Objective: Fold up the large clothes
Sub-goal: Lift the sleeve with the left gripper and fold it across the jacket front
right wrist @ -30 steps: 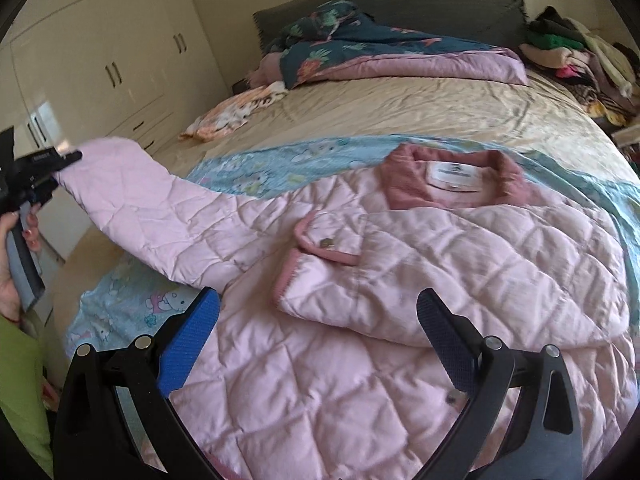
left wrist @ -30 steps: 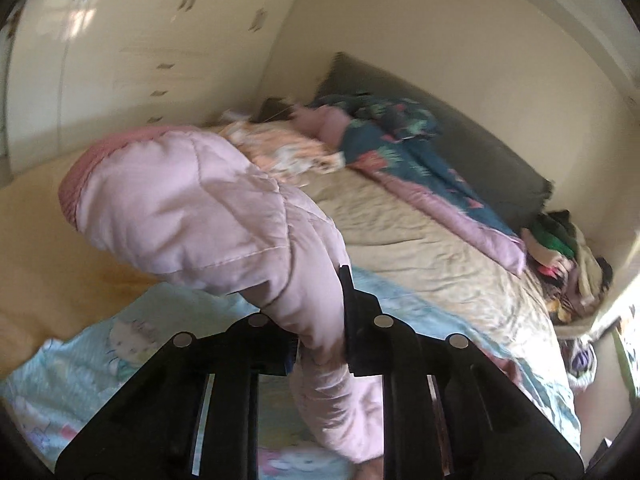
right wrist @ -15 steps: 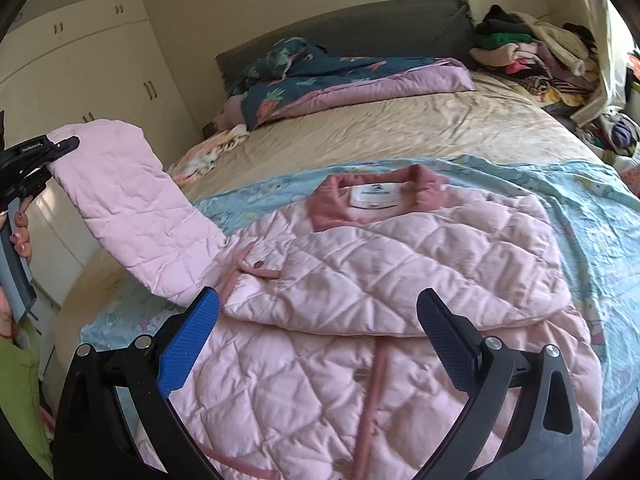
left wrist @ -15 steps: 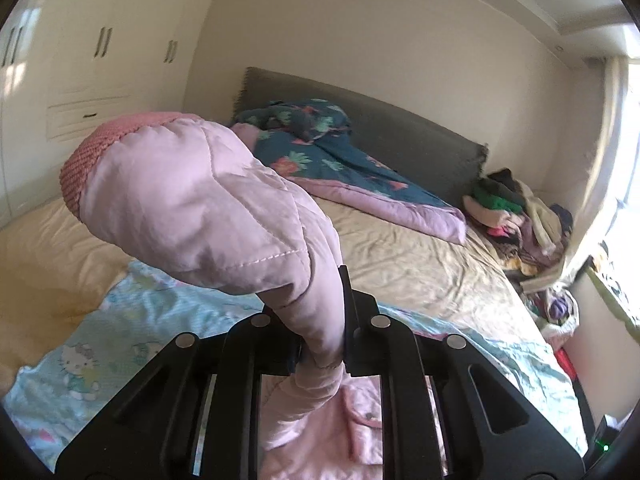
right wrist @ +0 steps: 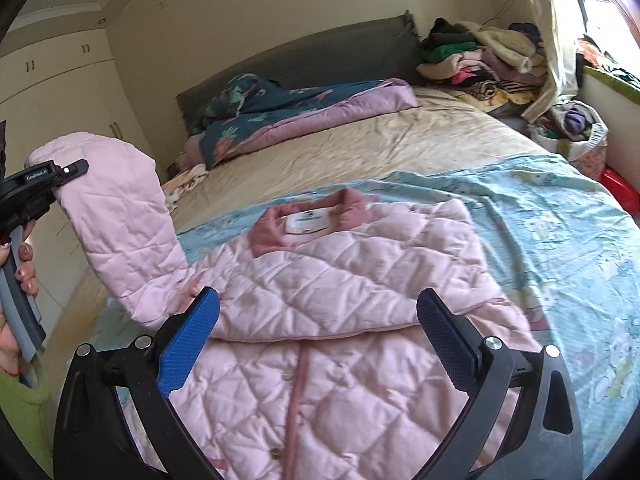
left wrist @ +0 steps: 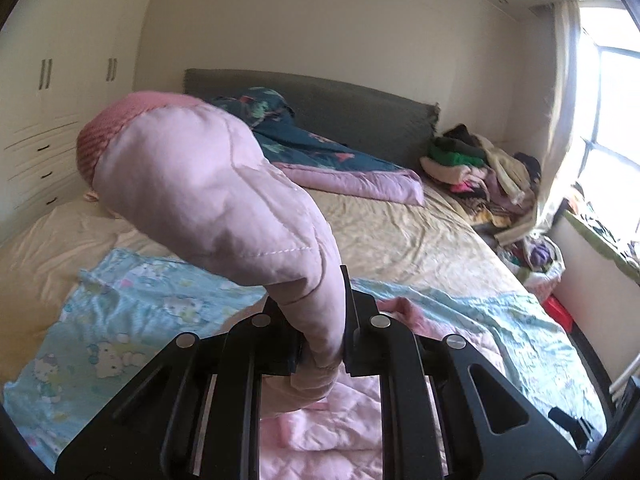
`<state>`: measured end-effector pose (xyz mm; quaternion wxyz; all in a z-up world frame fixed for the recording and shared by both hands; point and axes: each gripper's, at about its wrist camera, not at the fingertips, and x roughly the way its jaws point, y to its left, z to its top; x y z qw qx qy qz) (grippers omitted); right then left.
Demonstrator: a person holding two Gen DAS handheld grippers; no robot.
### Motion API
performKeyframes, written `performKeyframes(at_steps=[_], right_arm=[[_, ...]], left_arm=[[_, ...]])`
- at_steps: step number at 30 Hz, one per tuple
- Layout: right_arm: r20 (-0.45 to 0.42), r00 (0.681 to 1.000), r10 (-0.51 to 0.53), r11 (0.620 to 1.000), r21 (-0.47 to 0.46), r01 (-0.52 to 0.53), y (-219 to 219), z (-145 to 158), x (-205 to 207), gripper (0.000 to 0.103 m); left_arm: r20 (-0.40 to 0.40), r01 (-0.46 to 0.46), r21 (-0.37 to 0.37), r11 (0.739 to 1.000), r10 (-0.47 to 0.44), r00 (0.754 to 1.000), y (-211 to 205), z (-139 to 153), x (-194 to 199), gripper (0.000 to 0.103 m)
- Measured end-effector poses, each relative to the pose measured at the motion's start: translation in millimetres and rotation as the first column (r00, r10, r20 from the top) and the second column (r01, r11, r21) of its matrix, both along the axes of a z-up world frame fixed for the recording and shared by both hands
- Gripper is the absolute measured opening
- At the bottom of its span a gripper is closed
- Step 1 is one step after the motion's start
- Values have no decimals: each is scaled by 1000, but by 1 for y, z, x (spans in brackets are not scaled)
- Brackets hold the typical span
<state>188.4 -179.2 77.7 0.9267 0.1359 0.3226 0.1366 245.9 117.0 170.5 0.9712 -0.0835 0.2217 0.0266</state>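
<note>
A pink quilted jacket (right wrist: 340, 300) lies front up on a light blue cartoon sheet (right wrist: 540, 216) on the bed, its darker pink collar (right wrist: 308, 216) toward the headboard. One sleeve lies folded across its chest. My left gripper (left wrist: 320, 320) is shut on the other sleeve (left wrist: 208, 184), holding it raised above the bed; it also shows in the right wrist view (right wrist: 52, 176), at the left with the sleeve (right wrist: 124, 232) hanging from it. My right gripper (right wrist: 316, 328) is open and empty, hovering over the jacket's lower front.
A dark floral quilt (right wrist: 288, 108) lies bunched at the grey headboard (right wrist: 320, 48). A pile of clothes (right wrist: 480, 60) sits at the bed's far right corner. White wardrobes (left wrist: 48, 100) stand along the left wall. A red object (right wrist: 620, 188) sits beside the bed at the right.
My left gripper has lifted the sleeve and swung it rightward toward the jacket's body. My right gripper has stayed open and the view has shifted slightly right over the jacket.
</note>
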Motion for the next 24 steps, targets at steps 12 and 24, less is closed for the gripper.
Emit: performKeyframes(at_steps=[12, 24], right_arm=[[-46, 996, -74, 996, 48, 76, -45, -23, 3, 98], [-82, 985, -154, 983, 85, 161, -83, -40, 5, 98]], left_arm=[[-84, 162, 63, 985, -156, 984, -82, -49, 14, 8], [-202, 280, 154, 947, -247, 948, -140, -110, 23, 8]])
